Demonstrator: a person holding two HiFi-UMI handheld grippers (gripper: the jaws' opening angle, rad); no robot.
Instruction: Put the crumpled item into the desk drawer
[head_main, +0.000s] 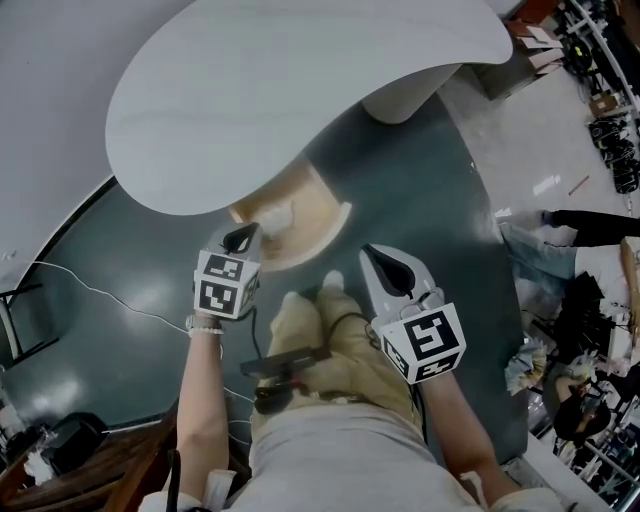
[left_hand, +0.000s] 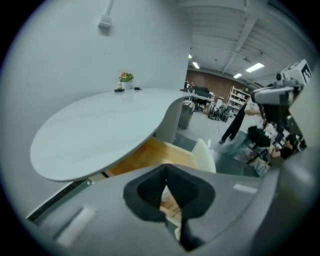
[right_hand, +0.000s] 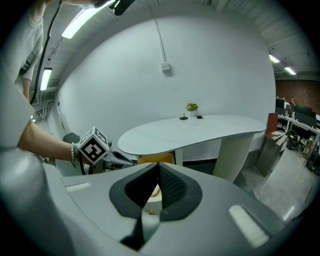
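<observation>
Drawer (head_main: 300, 228) open in head view, plant (right_hand: 192, 107) only in gripper views

The drawer (head_main: 338, 224) stands pulled open from under the white desk (head_main: 300, 90), showing a light wooden inside and a pale curved front. A whitish crumpled item (head_main: 276, 214) lies inside it toward the left end, too blurred to make out further.

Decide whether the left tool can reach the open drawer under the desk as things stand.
Probably yes. The left tool hovers at the edge of the open drawer with nothing between them; the desk top covers only the drawer's back.
</observation>
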